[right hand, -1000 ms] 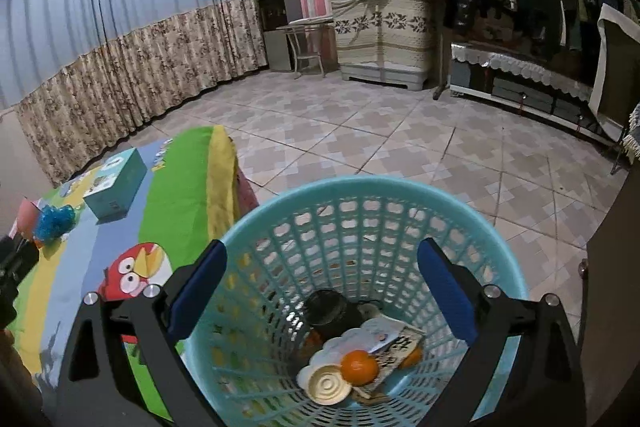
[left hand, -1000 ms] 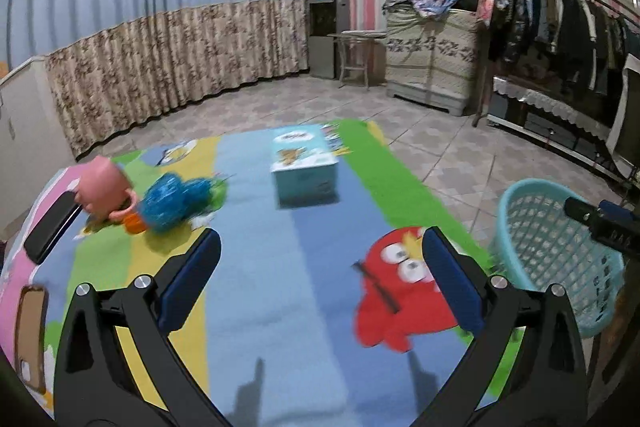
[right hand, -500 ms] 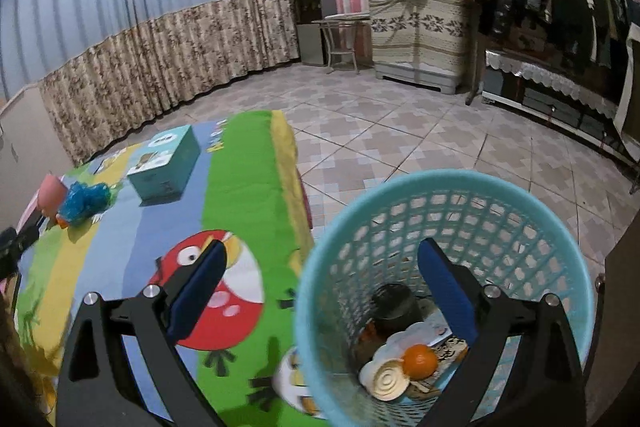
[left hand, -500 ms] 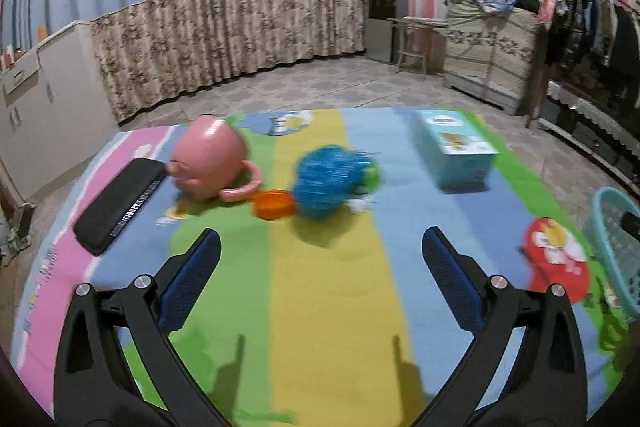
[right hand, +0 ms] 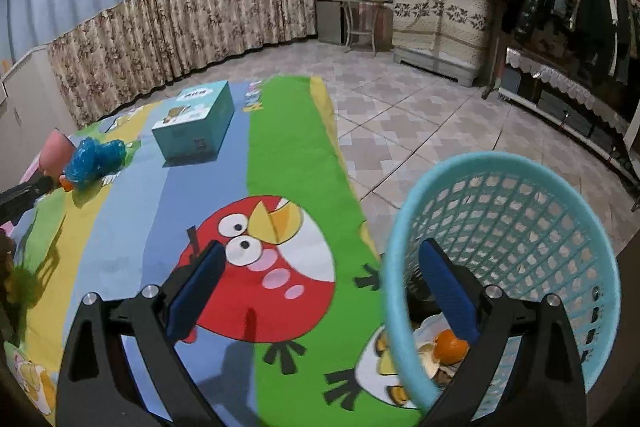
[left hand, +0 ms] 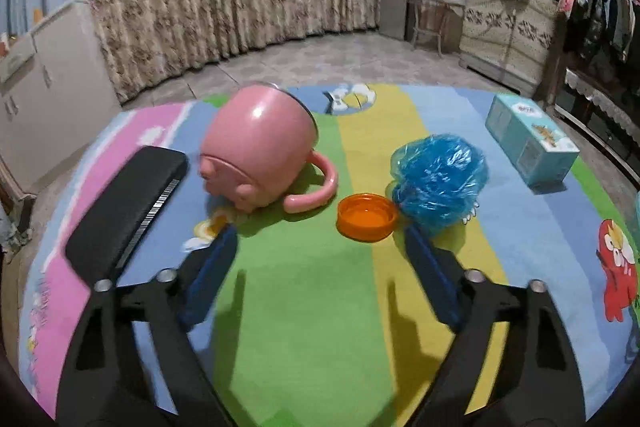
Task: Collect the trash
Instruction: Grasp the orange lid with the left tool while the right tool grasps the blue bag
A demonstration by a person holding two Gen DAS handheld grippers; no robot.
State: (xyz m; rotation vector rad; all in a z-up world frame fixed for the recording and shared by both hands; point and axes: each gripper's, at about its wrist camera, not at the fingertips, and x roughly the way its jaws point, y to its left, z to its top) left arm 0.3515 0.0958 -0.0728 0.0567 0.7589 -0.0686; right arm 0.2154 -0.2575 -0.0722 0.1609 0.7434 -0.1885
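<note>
The left hand-held gripper (left hand: 320,243) points down at the striped cartoon cloth (left hand: 304,307) on the tabletop. Its jaws have just been closing a little, yet they stand wide apart with nothing between the blue pads. Just ahead of the right fingertip lies an orange lid (left hand: 366,215), open side up, and touching its far right edge sits a crumpled blue plastic bag (left hand: 440,175). To the left of the lid a pink mug (left hand: 260,155) lies tipped on its side, handle toward the lid. A black flat device (left hand: 128,211) rests left of the mug, and a teal box (left hand: 530,143) stands well to the right.

The right hand-held gripper (right hand: 320,271) is spread open too, holding nothing. Its left finger hangs over the red bird printed on the cloth, while its right finger reaches inside the rim of the light-blue basket (right hand: 520,211), which sits at the cloth's edge. In the basket's bottom lie an orange fruit (right hand: 450,347) and peel scraps.
</note>
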